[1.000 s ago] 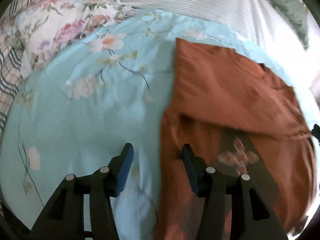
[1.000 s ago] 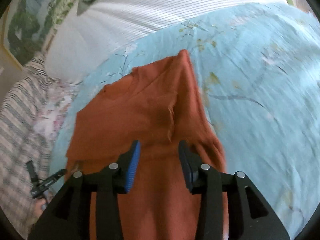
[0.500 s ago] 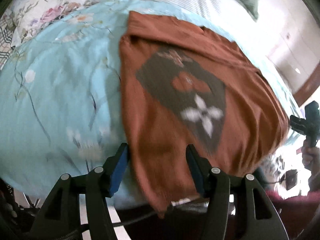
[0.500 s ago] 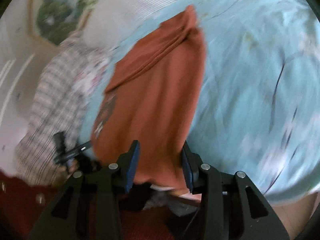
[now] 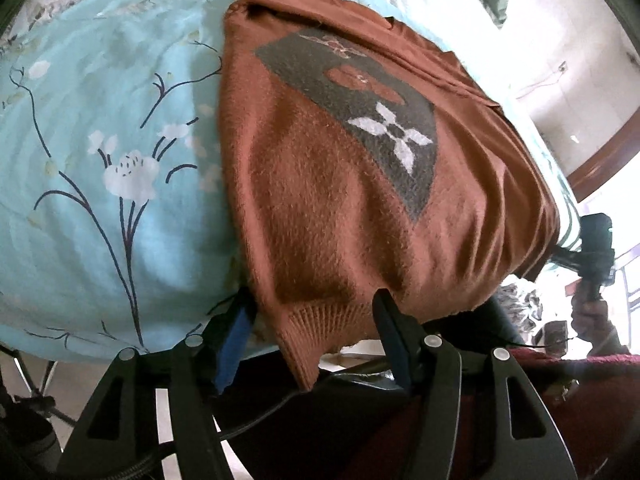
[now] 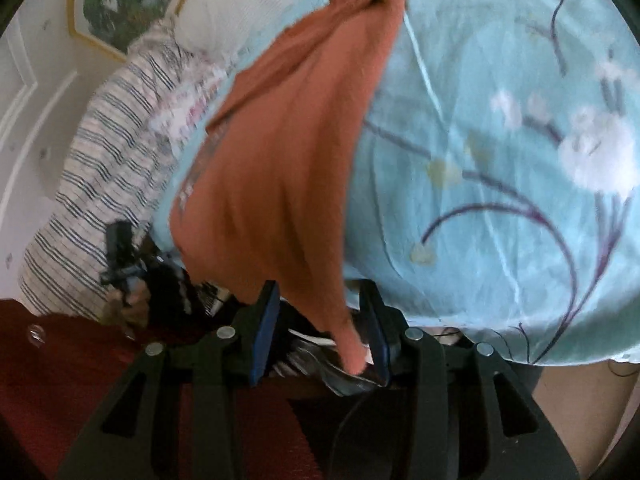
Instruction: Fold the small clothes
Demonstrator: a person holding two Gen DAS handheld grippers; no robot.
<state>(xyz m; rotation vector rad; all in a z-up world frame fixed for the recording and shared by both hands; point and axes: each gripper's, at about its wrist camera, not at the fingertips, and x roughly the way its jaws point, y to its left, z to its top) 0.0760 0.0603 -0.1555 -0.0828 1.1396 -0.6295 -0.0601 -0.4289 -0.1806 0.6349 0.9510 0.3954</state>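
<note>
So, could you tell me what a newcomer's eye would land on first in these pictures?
The rust-orange sweater draped over the bed's near edge, with a dark diamond patch and white four-petal flower on it. It lies on a light blue floral bedspread. Both open tongs, left and right, straddle its hanging hem corners.

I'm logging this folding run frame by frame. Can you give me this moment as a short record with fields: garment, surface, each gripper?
garment: rust-brown sweater with a dark patch bearing a white flower, ribbed hem hanging over the bed edge
surface: light blue floral bedspread
left gripper: open, jaws either side of the hem
right gripper: open, a hanging corner of the sweater between its jaws
background: striped bedding, framed picture
</note>
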